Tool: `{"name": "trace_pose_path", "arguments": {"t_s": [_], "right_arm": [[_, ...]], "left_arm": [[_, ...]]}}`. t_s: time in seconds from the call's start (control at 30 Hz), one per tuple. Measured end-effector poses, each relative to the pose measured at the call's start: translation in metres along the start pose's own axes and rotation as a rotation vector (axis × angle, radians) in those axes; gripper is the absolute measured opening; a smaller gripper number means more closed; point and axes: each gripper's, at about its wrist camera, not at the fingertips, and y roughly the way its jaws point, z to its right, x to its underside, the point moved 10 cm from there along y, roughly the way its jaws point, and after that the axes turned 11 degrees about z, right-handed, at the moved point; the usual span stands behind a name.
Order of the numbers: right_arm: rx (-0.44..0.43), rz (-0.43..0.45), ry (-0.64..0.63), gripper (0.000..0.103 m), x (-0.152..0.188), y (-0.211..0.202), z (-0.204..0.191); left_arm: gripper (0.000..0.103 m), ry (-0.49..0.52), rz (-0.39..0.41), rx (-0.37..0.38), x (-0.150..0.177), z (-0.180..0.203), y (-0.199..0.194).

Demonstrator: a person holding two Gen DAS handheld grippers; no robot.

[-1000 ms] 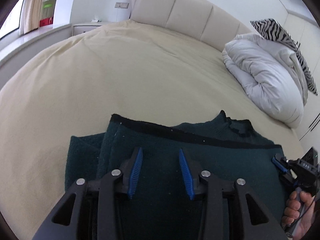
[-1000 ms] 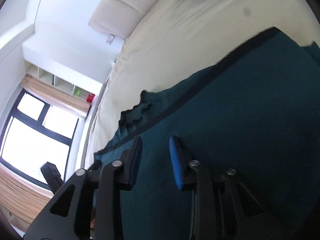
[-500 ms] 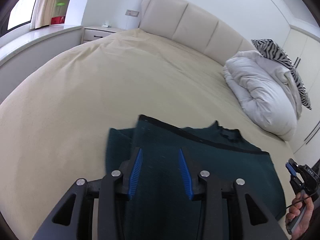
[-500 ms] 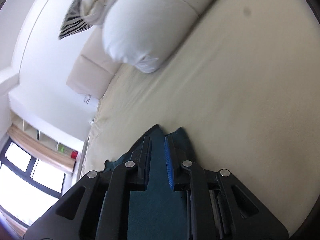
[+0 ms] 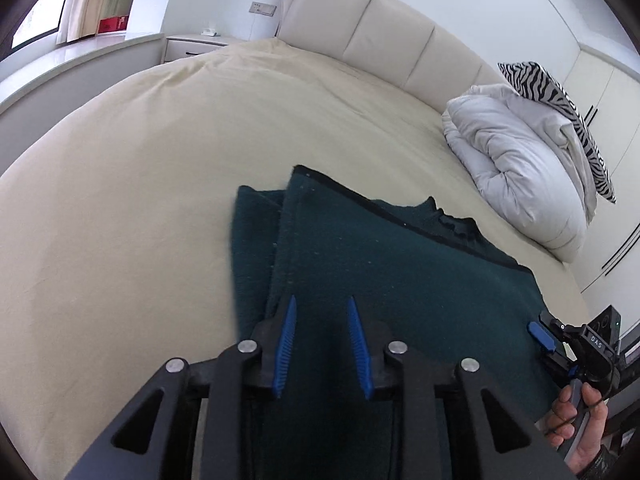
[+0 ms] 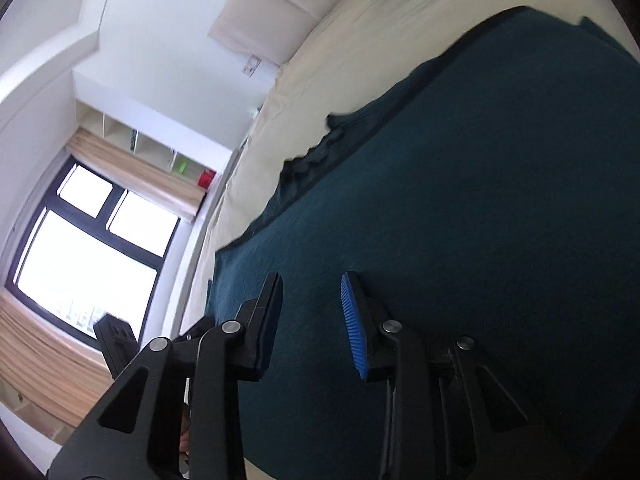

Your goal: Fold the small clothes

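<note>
A dark green knitted garment (image 5: 400, 264) with a black hem band lies folded on the cream bed (image 5: 160, 160), its collar at the far side. My left gripper (image 5: 322, 300) hovers over its near part. Its blue pads (image 5: 286, 344) are closing and nothing is pinched between them. In the right wrist view the same garment (image 6: 480, 200) fills the right half. My right gripper (image 6: 311, 278) hangs above it with its jaws opening and nothing between them. That right gripper (image 5: 540, 336) also shows at the garment's right edge, held by a hand (image 5: 576, 420).
A rolled white duvet (image 5: 516, 168) and a zebra-print pillow (image 5: 560, 92) lie at the bed's far right. A padded headboard (image 5: 380, 28) runs along the back, with a nightstand (image 5: 196, 46) to its left. A large window (image 6: 80, 240) is beyond the bed's left side.
The left gripper has drawn back from the garment and its jaws have narrowed. The right gripper swung from facing the duvet, nearly shut, back over the garment with its jaws wider.
</note>
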Motion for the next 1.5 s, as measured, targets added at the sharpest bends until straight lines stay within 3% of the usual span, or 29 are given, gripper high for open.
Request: {"name": "trace_pose_path", "arguments": {"t_s": [0.1,0.2,0.3,0.43,0.53,0.57,0.6,0.7,0.77,0.8,0.93,1.0,1.07,1.1,1.2,1.33,1.5], "right_arm": [[0.092,0.098,0.020,0.027,-0.038,-0.038,0.043],[0.204,0.173,-0.003,0.031,-0.061,-0.083,0.068],[0.246,0.215,-0.029,0.033,-0.069,-0.114,0.070],[0.180,0.160,-0.132,0.033,-0.043,-0.101,0.020],[0.084,0.064,-0.171,0.034,-0.010,-0.080,-0.025],[0.053,0.035,-0.163,0.039,0.001,-0.075,-0.033],[0.036,0.013,-0.151,0.046,0.010,-0.068,-0.036],[0.072,-0.052,-0.129,0.047,0.029,-0.051,-0.017],[0.074,-0.065,-0.080,0.046,0.031,-0.054,0.002],[0.045,-0.043,-0.052,0.046,0.024,-0.063,0.008],[0.112,0.107,-0.009,0.046,-0.018,-0.113,0.042],[0.183,0.188,0.010,0.052,-0.041,-0.142,0.062],[0.241,0.214,0.003,0.052,-0.055,-0.162,0.075],[0.254,0.211,0.001,0.052,-0.058,-0.167,0.079],[0.262,0.165,0.007,0.052,-0.062,-0.167,0.084],[0.266,0.022,0.044,0.052,-0.047,-0.134,0.095],[0.250,-0.042,0.059,0.052,-0.044,-0.102,0.090]], "left_arm": [[0.044,-0.053,0.043,-0.054,-0.007,-0.032,-0.029],[0.047,-0.088,0.106,-0.077,-0.018,-0.053,-0.061],[0.048,-0.115,0.136,-0.076,-0.027,-0.054,-0.077],[0.051,-0.025,0.110,-0.005,-0.026,0.000,-0.066],[0.054,0.053,0.067,0.038,-0.008,0.044,-0.043],[0.054,0.076,0.042,0.042,0.000,0.056,-0.032],[0.054,0.096,0.007,0.038,0.010,0.064,-0.019],[0.054,0.117,-0.060,0.005,0.032,0.066,0.005],[0.054,0.123,-0.061,-0.004,0.036,0.060,0.008],[0.054,0.124,-0.055,-0.002,0.036,0.056,0.007],[0.054,0.102,-0.051,-0.002,0.032,0.051,-0.001],[0.054,0.094,-0.039,0.003,0.027,0.054,-0.007],[0.057,0.087,-0.027,0.030,0.023,0.063,-0.010],[0.062,0.097,-0.025,0.034,0.022,0.068,-0.010],[0.063,0.122,-0.044,0.041,0.029,0.080,-0.002],[0.063,0.115,-0.078,0.030,0.043,0.076,0.010],[0.063,0.062,-0.098,0.062,0.044,0.068,0.015]]}}
